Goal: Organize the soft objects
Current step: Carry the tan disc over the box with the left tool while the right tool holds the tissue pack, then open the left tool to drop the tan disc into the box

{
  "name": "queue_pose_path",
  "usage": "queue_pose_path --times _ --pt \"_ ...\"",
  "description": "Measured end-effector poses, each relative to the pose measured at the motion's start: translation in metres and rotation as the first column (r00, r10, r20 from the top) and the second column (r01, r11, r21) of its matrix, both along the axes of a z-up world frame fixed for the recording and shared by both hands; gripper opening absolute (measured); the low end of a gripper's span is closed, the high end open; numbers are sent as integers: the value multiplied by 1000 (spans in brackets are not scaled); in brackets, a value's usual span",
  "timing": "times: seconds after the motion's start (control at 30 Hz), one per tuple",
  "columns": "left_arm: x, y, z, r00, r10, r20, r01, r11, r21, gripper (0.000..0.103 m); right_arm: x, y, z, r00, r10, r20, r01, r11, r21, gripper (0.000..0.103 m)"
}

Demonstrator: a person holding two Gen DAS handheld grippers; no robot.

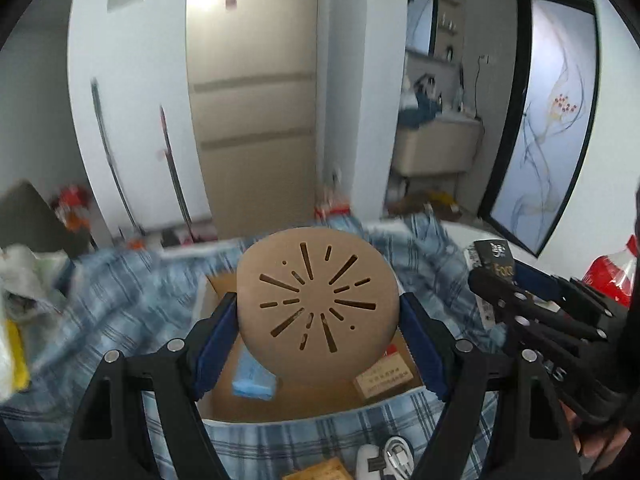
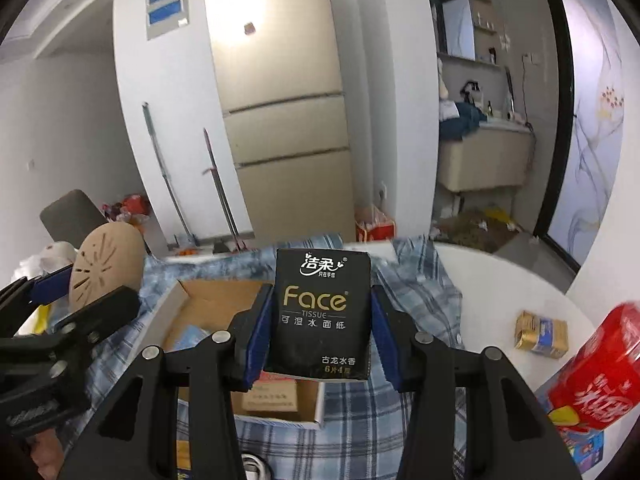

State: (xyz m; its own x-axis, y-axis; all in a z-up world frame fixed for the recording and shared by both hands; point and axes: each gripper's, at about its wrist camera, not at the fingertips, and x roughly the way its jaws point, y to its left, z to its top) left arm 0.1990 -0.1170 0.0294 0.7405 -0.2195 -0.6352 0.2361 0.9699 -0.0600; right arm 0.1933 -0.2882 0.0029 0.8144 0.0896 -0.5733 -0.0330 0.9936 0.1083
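Soft objects are up in both grippers, above an open cardboard box [image 1: 312,396], likely so each can be dropped in. Left gripper [image 1: 318,336] is clamped on a tan round sponge-like pad [image 1: 318,306] with slot cutouts, held upright between the blue pads. Right gripper [image 2: 320,336] is clenched on a black "Face" tissue pack [image 2: 320,312], also upright. Below them the box sits on a blue plaid cloth [image 1: 120,312] over the tabletop [image 2: 500,292]. Inside lie a blue packet [image 1: 254,380] and a labelled small carton [image 1: 384,378], both partly hidden. Right of the right gripper, a gold packet [image 2: 541,334] and red container [image 2: 596,368] stand; the latter is cut off. Left edge clutter is blurred.
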Motion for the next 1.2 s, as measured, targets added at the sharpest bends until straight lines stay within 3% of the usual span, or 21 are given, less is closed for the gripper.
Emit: queue_pose_path --times 0.13,0.23,0.4,0.6,0.77,1.1,1.2 --pt "21 1 -34 993 -31 -112 28 999 -32 80 5 -3 -19 999 -9 -47 9 1000 -13 46" --pt "29 1 -59 973 -82 -214 69 995 -67 81 12 -5 -27 998 -30 -60 28 999 -42 46" --pt "38 2 -86 948 -118 -294 91 990 -105 81 19 -11 -38 994 -47 -97 44 998 -37 46" --pt "53 14 -106 914 -92 -396 46 991 -125 81 22 -12 -45 992 -51 -115 46 998 -47 46" --pt "57 24 -109 910 -59 -409 16 994 -109 81 21 -7 -48 992 -47 -119 39 997 -68 46" --pt "49 21 -99 941 -74 -330 58 997 -60 84 21 -1 -49 993 -40 -115 28 995 -96 46" --pt "49 21 -95 951 -77 -298 51 994 -91 84 19 0 -48 993 -39 -107 28 994 -104 46"
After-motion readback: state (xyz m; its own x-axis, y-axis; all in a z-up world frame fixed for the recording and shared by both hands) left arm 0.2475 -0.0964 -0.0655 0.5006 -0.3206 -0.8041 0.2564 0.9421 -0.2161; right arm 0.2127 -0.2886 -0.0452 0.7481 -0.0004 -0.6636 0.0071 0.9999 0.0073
